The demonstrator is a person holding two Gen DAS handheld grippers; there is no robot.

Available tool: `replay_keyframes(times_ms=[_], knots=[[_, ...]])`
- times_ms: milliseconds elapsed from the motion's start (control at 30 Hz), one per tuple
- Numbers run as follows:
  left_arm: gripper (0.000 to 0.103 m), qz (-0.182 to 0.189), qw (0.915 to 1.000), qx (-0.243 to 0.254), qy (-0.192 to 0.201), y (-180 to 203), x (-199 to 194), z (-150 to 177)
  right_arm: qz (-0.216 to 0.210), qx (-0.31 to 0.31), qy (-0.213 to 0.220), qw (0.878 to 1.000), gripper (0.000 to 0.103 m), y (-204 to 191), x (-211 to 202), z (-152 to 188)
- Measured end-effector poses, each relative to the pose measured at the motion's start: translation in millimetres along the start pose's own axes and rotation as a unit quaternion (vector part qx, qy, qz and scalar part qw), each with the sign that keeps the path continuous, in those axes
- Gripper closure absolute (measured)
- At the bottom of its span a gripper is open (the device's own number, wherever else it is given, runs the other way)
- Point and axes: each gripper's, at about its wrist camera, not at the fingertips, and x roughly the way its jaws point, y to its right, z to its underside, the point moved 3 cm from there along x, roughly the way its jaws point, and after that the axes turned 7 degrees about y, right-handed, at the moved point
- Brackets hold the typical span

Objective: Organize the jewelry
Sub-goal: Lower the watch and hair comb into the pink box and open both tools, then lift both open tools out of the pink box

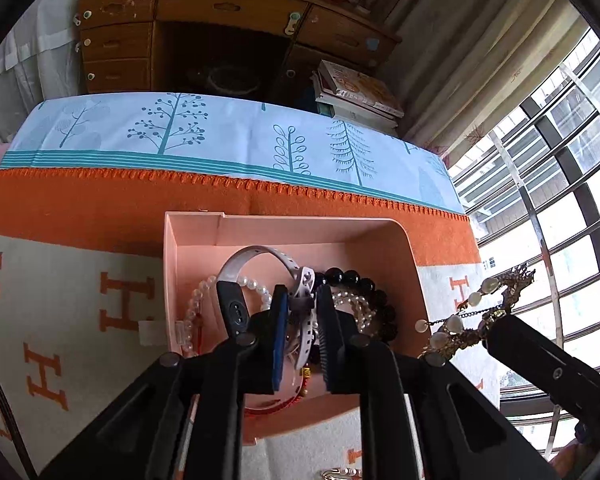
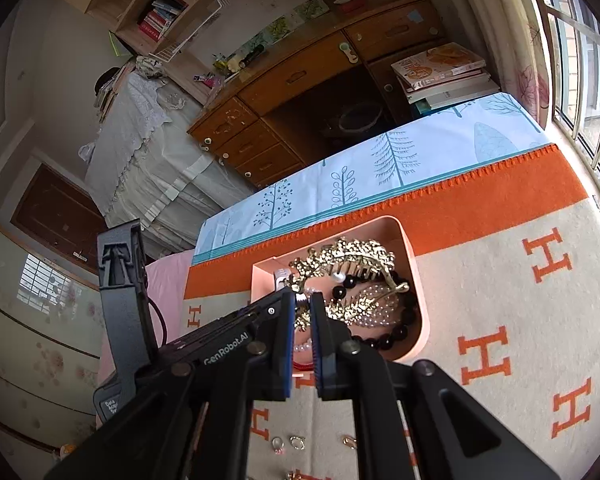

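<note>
A pink box (image 1: 284,222) on the blanket holds a white watch band (image 1: 256,254) with a black tracker, a pearl bracelet (image 1: 196,300), a black bead bracelet (image 1: 360,280) and a red cord (image 1: 276,408). My left gripper (image 1: 302,292) reaches down into the box. Its jaws stand slightly apart with the band's strap loose between them. My right gripper (image 2: 303,304) is shut on one end of a gold leafy hair comb (image 2: 352,256), held in the air over the box (image 2: 414,280). In the left wrist view the comb (image 1: 472,320) hangs just right of the box.
The box lies on an orange and cream blanket (image 1: 60,280) with H letters. Loose rings (image 2: 278,444) and small gold pieces (image 2: 350,440) lie on it near me. Beyond the bed stand a wooden desk (image 1: 220,12) and stacked books (image 1: 360,96); a barred window (image 1: 560,200) is at the right.
</note>
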Motion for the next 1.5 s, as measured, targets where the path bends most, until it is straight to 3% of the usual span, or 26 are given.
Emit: replay_keyframes(times_ms=[67, 133, 367, 467, 700, 767, 867, 1100, 1300, 1500], knots=[[0.044, -0.008, 0.9999, 0.004, 0.008, -0.3, 0.7, 1.5, 0.001, -0.001, -0.005, 1.0, 0.096, 4.2, 3.7, 2.1], [0.027, -0.01, 0.9995, -0.002, 0.028, -4.2, -5.9, -0.6, 0.004, 0.001, -0.01, 1.0, 0.096, 7.0, 8.3, 3.3], [0.024, -0.021, 0.9967, -0.012, 0.077, -22.9, -51.9, -2.6, 0.014, 0.002, -0.03, 0.999, 0.096, 10.5, 30.5, 6.4], [0.01, -0.044, 0.9955, -0.011, 0.083, -37.1, -72.3, 2.0, 0.023, 0.0, -0.044, 0.999, 0.096, 9.3, 42.7, 9.2], [0.008, -0.069, 0.9936, -0.035, 0.082, -72.6, -109.7, 17.9, 0.061, 0.003, -0.069, 0.996, 0.095, 13.1, 73.9, 14.7], [0.001, -0.09, 0.9913, -0.034, 0.089, -78.6, -120.1, 22.8, 0.071, -0.009, -0.069, 0.995, 0.095, 11.8, 80.1, 15.2], [0.001, -0.099, 0.9903, -0.027, 0.093, -82.7, -133.1, 30.6, 0.091, -0.041, -0.081, 0.992, 0.094, 3.6, 82.4, 20.5], [0.001, -0.103, 0.9899, -0.008, 0.097, -75.6, -160.1, 51.3, 0.082, -0.071, -0.059, 0.992, 0.079, -13.1, 40.0, 33.8], [0.001, -0.098, 0.9895, 0.015, 0.106, -61.3, -192.9, 77.0, 0.078, -0.104, -0.028, 0.991, 0.079, -26.5, -18.2, 58.0], [0.001, -0.101, 0.9837, 0.042, 0.142, -42.9, -238.3, 108.1, 0.069, -0.136, 0.016, 0.988, 0.079, -42.3, -79.5, 87.8]])
